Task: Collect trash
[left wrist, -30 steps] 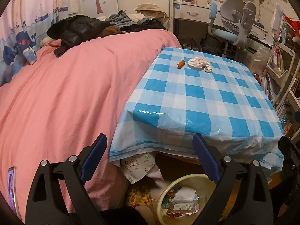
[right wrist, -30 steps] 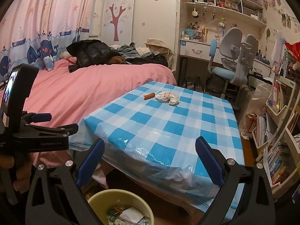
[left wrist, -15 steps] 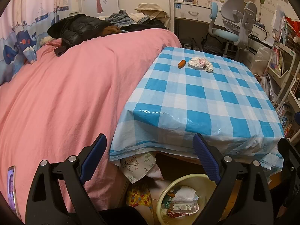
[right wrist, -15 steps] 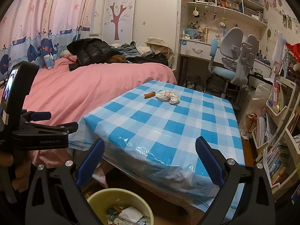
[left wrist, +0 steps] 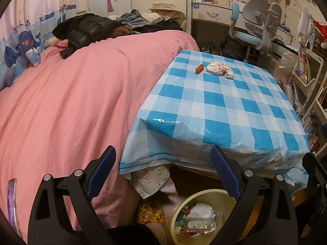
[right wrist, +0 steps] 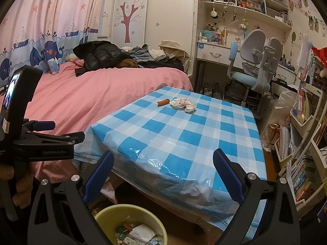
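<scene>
Pink bedding covers the bed (left wrist: 67, 106) on the left, with a black jacket (right wrist: 100, 54) and other clothes heaped at its far end. Pushed up against the bed is a counter (left wrist: 220, 110) under a blue-and-white checked plastic cloth. Near its far edge lie a small orange piece (left wrist: 199, 68) and, just beside it to the right, a crumpled white wrapper (left wrist: 219, 69); the two do not appear to touch. On the floor by the counter's near edge sits a yellow bin (right wrist: 106, 214), already holding a clear bottle (left wrist: 196, 223), white paper and other scraps.

Both claws hang low in front of the counter, well apart from the trash on top. The left claw (left wrist: 163, 175) is spread wide, blue pads empty, above the bin. The right claw (right wrist: 163, 177) is just as wide and holds nothing, the bin below it. From the right wrist view the left tool's black body and the hand (right wrist: 12, 185) gripping it show at the left edge. A grey and blue chair (right wrist: 255, 65) stands at the desk beyond.
</scene>
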